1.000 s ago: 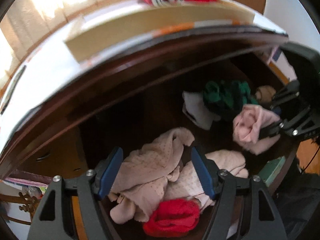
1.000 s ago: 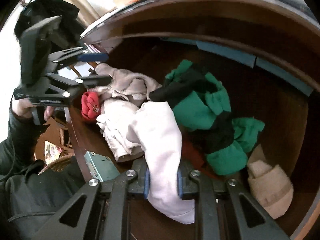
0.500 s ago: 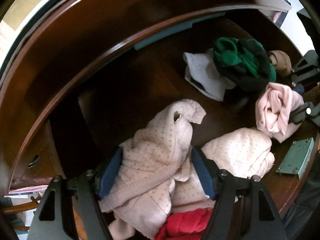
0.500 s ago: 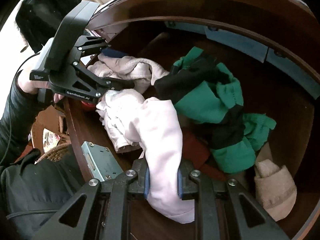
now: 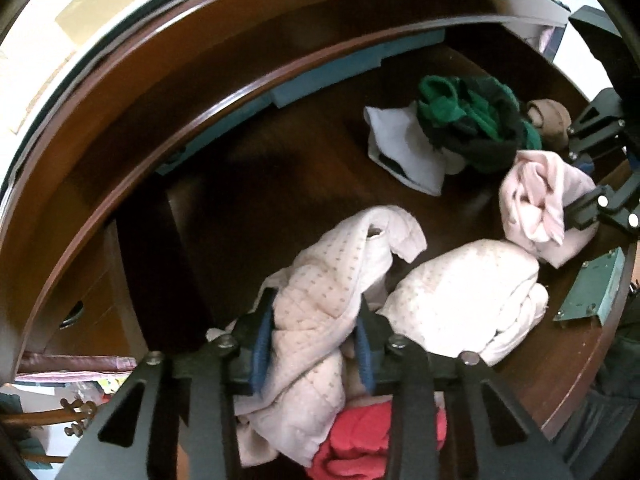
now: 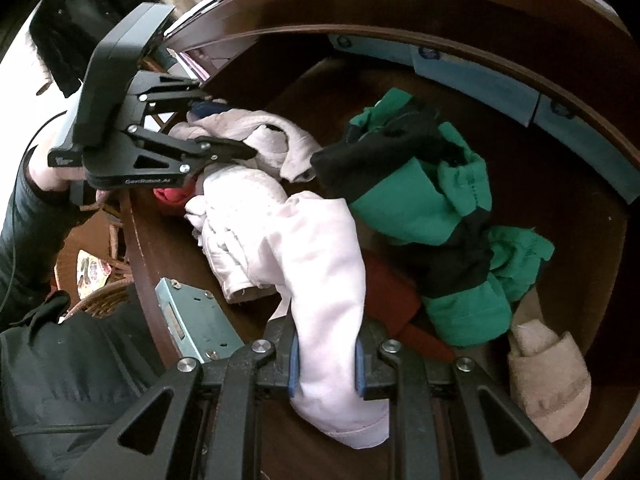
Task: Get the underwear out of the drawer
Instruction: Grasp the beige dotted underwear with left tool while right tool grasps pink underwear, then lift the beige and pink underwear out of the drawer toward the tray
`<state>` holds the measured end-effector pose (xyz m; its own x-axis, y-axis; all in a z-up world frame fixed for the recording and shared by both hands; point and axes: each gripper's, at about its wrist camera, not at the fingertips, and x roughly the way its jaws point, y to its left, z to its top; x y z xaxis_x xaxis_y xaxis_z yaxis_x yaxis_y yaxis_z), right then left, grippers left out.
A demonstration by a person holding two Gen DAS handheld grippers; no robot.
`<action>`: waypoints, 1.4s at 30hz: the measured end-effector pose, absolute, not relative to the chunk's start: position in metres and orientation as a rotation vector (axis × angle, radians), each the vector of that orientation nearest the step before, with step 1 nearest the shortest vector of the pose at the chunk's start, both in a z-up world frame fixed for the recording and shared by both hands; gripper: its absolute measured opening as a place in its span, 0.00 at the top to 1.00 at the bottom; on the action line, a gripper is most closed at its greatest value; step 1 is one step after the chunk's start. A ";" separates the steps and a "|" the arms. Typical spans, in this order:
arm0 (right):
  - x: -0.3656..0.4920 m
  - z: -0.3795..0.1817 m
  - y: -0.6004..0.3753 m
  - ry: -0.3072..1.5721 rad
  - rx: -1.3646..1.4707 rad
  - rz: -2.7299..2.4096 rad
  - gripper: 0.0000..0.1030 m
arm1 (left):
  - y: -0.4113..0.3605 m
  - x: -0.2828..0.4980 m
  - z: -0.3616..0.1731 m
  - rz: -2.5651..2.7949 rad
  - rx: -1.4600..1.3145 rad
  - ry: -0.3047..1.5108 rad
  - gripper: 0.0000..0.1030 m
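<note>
Inside the wooden drawer (image 5: 248, 184), the left gripper (image 5: 314, 344) was clamped on dotted cream underwear (image 5: 320, 280) at lower centre of its view. The right gripper (image 6: 326, 360) pinched pale pink underwear (image 6: 320, 256) at bottom centre, beside a green-and-black garment (image 6: 432, 208).

Two fisheye wrist views look steeply down into one open wooden drawer (image 5: 248, 184) at close range. The left view faces in from the drawer's left end, the right from its right end. Both share the pale pink garment (image 5: 536, 204) (image 6: 320, 264), green-and-black garment (image 5: 476, 124) (image 6: 432, 208) and lock plate (image 5: 592, 292) (image 6: 196, 320).
</note>
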<state>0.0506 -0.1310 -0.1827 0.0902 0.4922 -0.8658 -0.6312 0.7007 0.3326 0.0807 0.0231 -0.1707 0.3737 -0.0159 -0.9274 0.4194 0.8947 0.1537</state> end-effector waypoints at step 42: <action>0.032 -0.156 -0.144 0.967 -0.169 0.750 0.79 | 0.076 0.016 -0.126 -0.196 0.115 0.844 0.70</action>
